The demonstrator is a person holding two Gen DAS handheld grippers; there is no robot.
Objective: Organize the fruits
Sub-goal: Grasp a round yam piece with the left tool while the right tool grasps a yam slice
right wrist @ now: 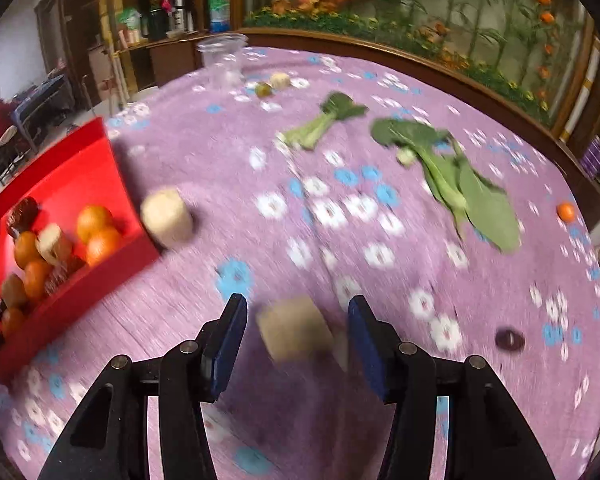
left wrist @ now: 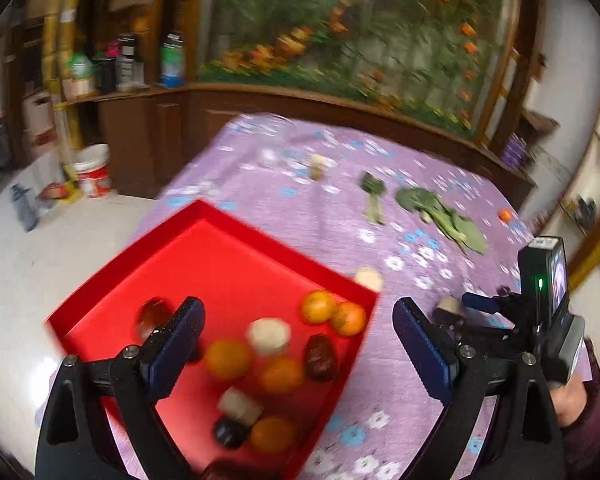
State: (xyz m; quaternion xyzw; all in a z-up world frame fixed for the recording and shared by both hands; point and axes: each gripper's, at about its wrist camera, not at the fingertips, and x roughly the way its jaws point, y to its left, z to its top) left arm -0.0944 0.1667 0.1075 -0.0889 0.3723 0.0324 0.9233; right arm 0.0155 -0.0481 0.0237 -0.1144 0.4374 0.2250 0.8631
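From the left wrist, the left gripper (left wrist: 298, 344) is hanging spread wide, empty, over a red tray (left wrist: 204, 220) holding oranges (left wrist: 318, 306) and pale chunks, on a purple flowered cloth (left wrist: 340, 216). A wooden cabinet is running behind. From the right wrist, the right gripper (right wrist: 298, 340) is standing released around a blurred pale chunk (right wrist: 296, 330), not gripping it. Greens (right wrist: 460, 184) are lying beyond; another chunk (right wrist: 167, 218) is sitting just beside the tray (right wrist: 60, 176).
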